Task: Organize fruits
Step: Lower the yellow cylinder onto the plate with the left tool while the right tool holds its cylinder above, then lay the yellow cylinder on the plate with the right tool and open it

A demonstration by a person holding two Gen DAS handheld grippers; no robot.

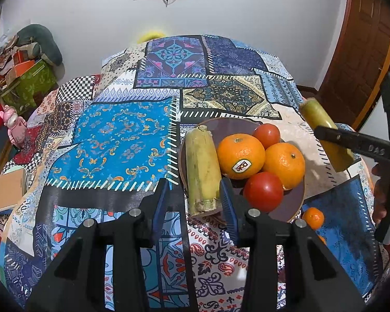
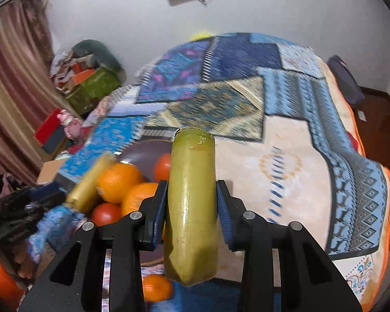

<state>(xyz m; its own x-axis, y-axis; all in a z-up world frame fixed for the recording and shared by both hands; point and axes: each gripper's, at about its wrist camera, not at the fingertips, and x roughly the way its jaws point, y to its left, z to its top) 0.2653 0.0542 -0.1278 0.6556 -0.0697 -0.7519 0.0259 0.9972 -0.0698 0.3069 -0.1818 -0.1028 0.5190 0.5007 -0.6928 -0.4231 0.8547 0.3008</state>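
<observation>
A brown plate (image 1: pixel 293 202) on the patchwork cloth holds two oranges (image 1: pixel 240 156), two tomatoes (image 1: pixel 263 191) and a green-yellow sugarcane piece (image 1: pixel 201 169) along its left side. My left gripper (image 1: pixel 193 208) is open and empty, its fingers on either side of that piece's near end. My right gripper (image 2: pixel 191 215) is shut on a second sugarcane piece (image 2: pixel 192 202), held in the air to the right of the plate (image 2: pixel 140 153); it also shows in the left wrist view (image 1: pixel 325 135). A small orange (image 1: pixel 313 218) lies on the cloth by the plate's near right rim.
The table (image 1: pixel 122 140) has a patterned patchwork cloth. A notebook (image 1: pixel 6 191) lies at its left edge. A pink toy (image 1: pixel 13 124) and piled boxes (image 1: pixel 31 78) stand to the left. A wooden door (image 1: pixel 361 52) is at the right.
</observation>
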